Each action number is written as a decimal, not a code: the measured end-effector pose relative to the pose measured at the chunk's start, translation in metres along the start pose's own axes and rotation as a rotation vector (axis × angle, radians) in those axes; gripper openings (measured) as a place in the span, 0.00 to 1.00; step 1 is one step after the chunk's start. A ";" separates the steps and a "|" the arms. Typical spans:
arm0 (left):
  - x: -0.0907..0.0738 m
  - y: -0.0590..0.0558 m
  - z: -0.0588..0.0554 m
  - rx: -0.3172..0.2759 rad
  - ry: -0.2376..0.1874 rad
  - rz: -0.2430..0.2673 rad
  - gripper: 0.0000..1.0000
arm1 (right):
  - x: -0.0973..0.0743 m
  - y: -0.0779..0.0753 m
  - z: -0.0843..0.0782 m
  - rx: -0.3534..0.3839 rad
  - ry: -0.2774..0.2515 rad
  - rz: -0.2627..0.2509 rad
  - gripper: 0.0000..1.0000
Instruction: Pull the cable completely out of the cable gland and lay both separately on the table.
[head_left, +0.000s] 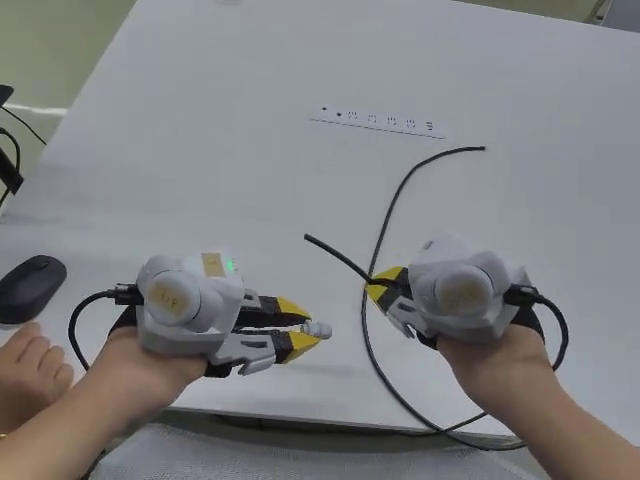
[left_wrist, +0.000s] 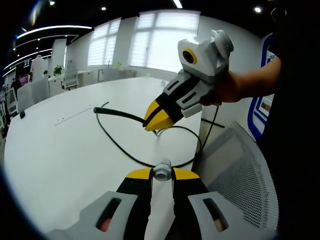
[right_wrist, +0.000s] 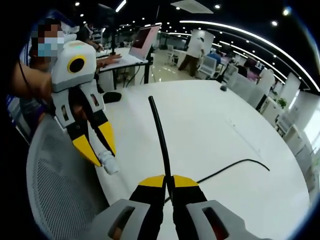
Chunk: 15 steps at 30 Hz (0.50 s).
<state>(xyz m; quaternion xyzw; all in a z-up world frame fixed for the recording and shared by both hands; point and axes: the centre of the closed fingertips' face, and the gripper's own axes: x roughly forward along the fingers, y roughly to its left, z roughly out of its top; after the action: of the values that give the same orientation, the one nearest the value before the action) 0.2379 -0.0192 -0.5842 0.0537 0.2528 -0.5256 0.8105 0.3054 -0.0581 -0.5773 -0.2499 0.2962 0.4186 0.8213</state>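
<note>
Left gripper (head_left: 303, 325) clamped the white cable gland (head_left: 319, 328); right gripper (head_left: 378, 286) gripped the black cable (head_left: 398, 196), both held apart over the white table (head_left: 200, 120).

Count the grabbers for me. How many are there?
2. The left gripper, low on the left in the head view, pinches the gland. The right gripper, opposite it, pinches the cable. None look hidden.

bright, even ceiling light | soft shadows | fisheye-warped edges | sharp

Open-plan office: desks (right_wrist: 125, 59), a monitor (right_wrist: 143, 39), ceiling light strips (right_wrist: 235, 26), big windows (left_wrist: 150, 45).
</note>
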 end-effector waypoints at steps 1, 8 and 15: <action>0.001 0.001 -0.002 -0.001 0.002 0.001 0.15 | 0.005 0.002 0.002 -0.006 0.001 0.004 0.00; 0.002 0.002 -0.019 -0.007 0.009 -0.005 0.15 | 0.034 0.018 0.017 -0.065 0.019 0.052 0.00; 0.005 0.008 -0.034 -0.005 0.028 -0.010 0.15 | 0.065 0.045 0.037 -0.143 0.029 0.113 0.00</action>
<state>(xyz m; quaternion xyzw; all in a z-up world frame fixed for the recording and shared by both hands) 0.2348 -0.0080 -0.6176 0.0578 0.2655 -0.5284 0.8043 0.3088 0.0247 -0.6039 -0.2968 0.2911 0.4805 0.7722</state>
